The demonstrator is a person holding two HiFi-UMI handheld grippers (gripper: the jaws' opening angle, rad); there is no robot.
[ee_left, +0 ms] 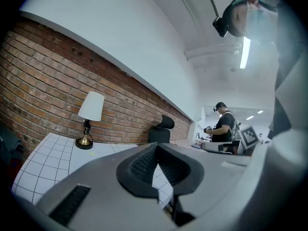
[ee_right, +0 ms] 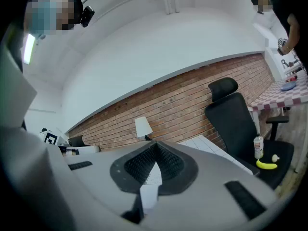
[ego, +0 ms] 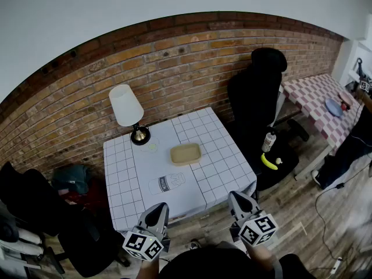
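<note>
Milk bottle [ego: 167, 183] is lying on its side on the grid-cloth table [ego: 221, 167], just ahead of the L gripper [ego: 157, 213] and slightly to its right, near the table's front edge. Past it, farther from both grippers, a beige tray [ego: 185, 153] is sitting approx mid-table, apart from the bottle. A lamp [ego: 129, 110] is standing at the far-left corner, w/ a small pale thing beside its foot that's too small to tell.

L gripper [ee_left: 157, 147]: jaws pressing together at the tips, nothing between them. R gripper [ee_right: 155, 144]: same, tips meeting, empty. Both are hovering off the table's front edge, touching nothing. R gripper [ego: 237, 200] is sitting off the front-right corner, well apart from the bottle.

Judging the step: approach stance, nothing gripped yet. A grab on the bottle would call for spreading the L jaws first, then coming in low over the front edge and closing across the body. It's lying flat and looks likely to roll.

Room: cloth between bottle and tray is lying open. To the R gripper's right a black chair [ego: 256, 97] is crowding the table corner, carrying a banana [ego: 268, 161] and a small bottle [ego: 268, 140]. Dark chairs [ego: 35, 202] are sitting left of the L gripper, and the brick wall [ego: 174, 57] is closing off the far side.
</note>
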